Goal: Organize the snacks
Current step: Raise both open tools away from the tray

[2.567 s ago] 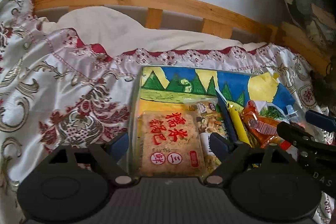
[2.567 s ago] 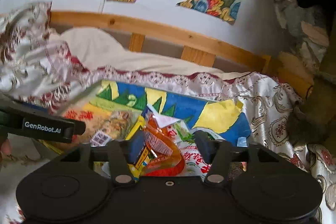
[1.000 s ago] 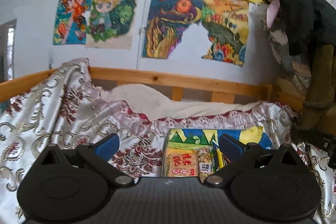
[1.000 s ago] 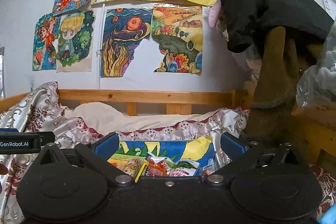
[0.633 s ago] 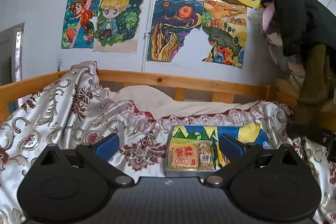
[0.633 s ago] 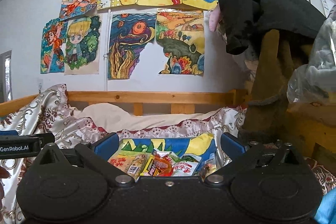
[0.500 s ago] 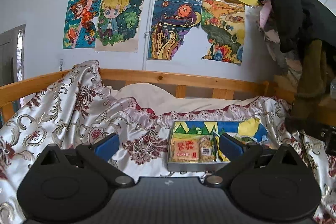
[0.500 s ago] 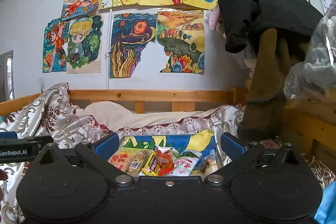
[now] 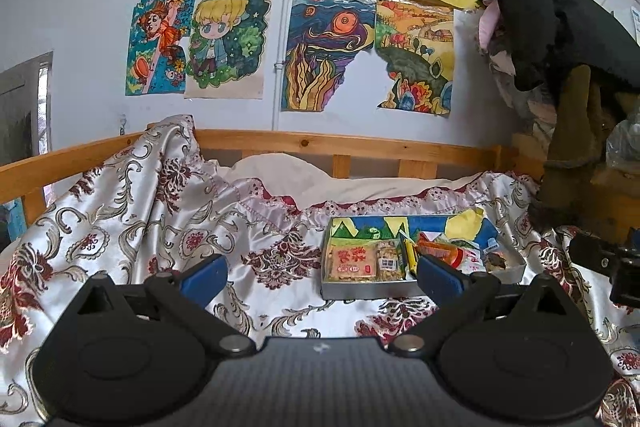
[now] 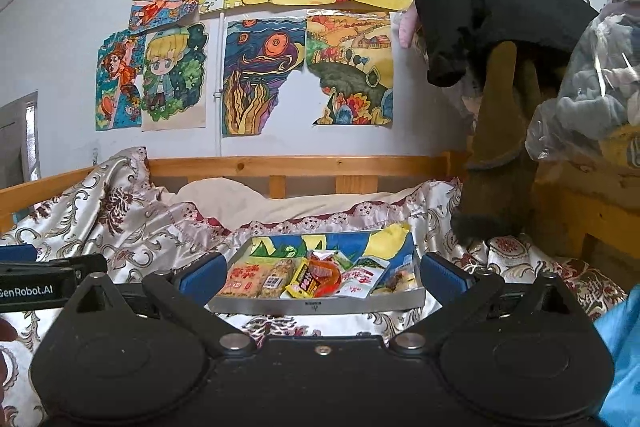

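Left tongs (image 9: 320,277) and right tongs (image 10: 320,277) both spread wide, holding nothing. Snack tray (image 10: 316,303) sits on the bedspread (image 9: 168,219), packets lined up inside.

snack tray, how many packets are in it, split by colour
tan packet with red characters: 1
clear nut packet with a barcode: 1
yellow packet: 1
orange-red packet: 1
white packet with red writing: 1
dark packet at the right end: 1
Total: 6 visible in the tray; overlaps may hide more.
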{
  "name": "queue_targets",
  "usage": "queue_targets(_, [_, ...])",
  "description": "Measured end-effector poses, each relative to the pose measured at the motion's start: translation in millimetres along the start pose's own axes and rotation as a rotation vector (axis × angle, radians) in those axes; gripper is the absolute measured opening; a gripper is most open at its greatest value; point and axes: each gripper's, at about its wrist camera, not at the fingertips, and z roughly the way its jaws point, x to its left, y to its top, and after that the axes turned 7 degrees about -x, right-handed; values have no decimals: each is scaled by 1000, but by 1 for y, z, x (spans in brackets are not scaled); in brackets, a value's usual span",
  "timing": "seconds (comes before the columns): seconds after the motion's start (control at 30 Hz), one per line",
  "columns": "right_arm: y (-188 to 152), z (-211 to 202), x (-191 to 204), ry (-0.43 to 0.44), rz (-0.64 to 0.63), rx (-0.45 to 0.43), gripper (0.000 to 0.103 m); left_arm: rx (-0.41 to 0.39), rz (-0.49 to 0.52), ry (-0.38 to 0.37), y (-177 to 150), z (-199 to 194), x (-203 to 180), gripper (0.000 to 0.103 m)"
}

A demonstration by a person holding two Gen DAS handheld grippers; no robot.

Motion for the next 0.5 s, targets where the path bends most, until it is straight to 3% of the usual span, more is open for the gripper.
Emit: queue_targets(0.5, [-21,-31,-1,-7,7,40,102,75,53,3,-27,-20,-4,103])
